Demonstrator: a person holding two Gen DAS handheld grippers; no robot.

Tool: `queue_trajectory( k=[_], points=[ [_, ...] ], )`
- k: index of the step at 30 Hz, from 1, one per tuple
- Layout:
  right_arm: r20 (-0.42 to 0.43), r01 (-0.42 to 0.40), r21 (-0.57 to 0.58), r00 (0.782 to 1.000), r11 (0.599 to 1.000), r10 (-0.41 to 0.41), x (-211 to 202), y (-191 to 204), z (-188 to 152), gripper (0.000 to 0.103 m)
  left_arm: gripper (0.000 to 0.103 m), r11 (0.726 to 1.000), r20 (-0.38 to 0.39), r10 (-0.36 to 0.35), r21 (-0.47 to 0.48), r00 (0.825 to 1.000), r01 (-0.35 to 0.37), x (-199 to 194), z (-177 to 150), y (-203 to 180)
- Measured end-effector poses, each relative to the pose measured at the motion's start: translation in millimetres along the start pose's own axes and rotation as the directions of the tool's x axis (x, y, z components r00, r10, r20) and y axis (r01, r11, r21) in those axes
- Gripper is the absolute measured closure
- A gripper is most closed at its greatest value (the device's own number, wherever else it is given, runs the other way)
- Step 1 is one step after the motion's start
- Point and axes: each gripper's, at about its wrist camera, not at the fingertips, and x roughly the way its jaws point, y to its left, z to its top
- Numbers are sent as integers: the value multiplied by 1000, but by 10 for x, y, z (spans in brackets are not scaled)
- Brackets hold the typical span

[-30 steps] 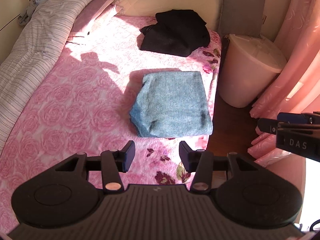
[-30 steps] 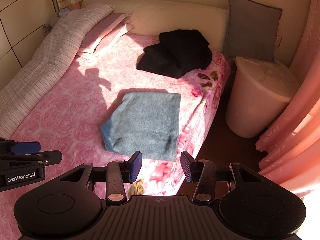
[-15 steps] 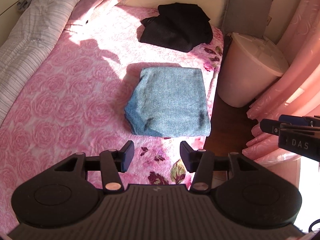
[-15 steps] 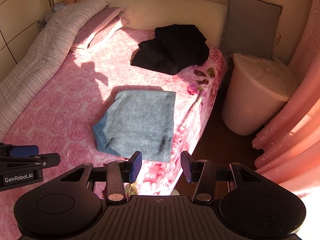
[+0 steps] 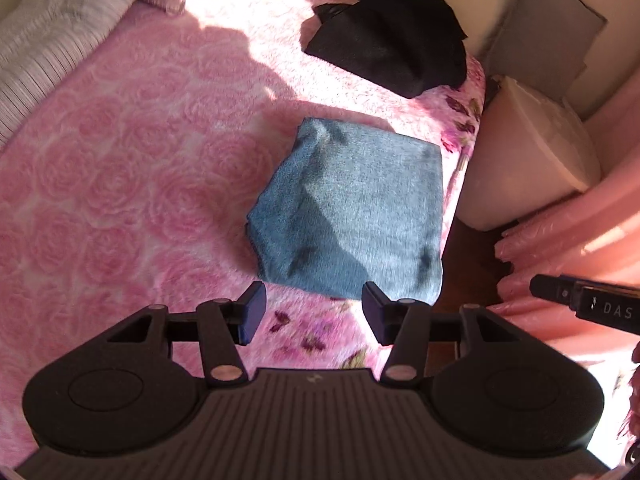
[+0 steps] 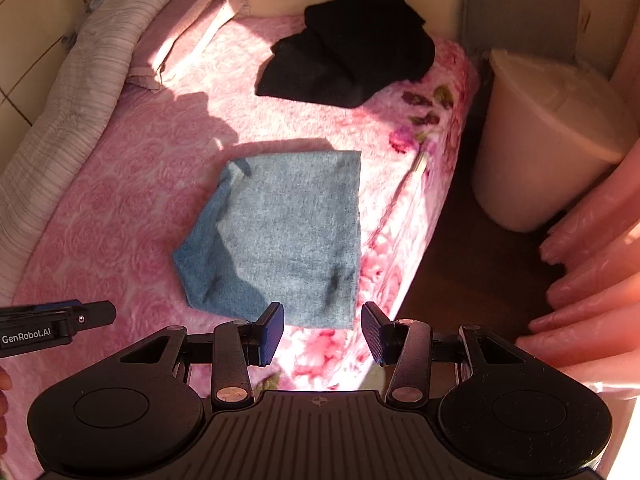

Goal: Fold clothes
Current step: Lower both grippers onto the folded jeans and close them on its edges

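Just beyond the left gripper (image 5: 312, 312) and right gripper (image 6: 322, 334), both empty with jaws apart, one folded blue-grey garment (image 5: 352, 216) lies near the edge of the pink bed (image 5: 132, 152). It looks soft, light and floppy, so its near corners seem the best hold. One black garment (image 5: 392, 36) lies crumpled further up the bed.

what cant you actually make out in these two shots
- Black garment, both views: a dark heap, so its kind and whether it is folded stay unclear.
- Folded blue garment, both views: its underside and inner layers lie hidden beneath the top layer.
- Right claw, left wrist view: cut off by the picture's edge.
- Items past the striped quilt, right wrist view: too small and blurred.
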Motion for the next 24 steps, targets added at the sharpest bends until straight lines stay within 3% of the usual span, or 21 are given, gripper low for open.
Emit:
queue_trajectory(
  k=[10,13,16,21,22,24],
  points=[
    [-11,-173,143,984,975,176,788,-617,489,56,51,980,6,-176,-97,984,176,1084,664,488],
    [-46,-192,176,978,965,203,1111,-738,595,56,51,967,-3,-214,-145,977,211,1466,843,638],
    [-139,-141,171,976,975,166,1498,-797,686,56,50,962,-24,-226,-162,974,219,1799,987,758],
    [-148,-187,197,965,962,218,1908,-897,752,56,49,953,-48,-267,-164,963,256,2235,1115,925],
    [-136,-212,219,960,953,244,1960,-925,771,53,49,946,-50,-285,-175,957,272,2301,1122,964],
    [-116,-253,255,950,933,289,2065,-971,807,39,48,929,-55,-332,-195,942,316,2420,1125,1036]
  ],
)
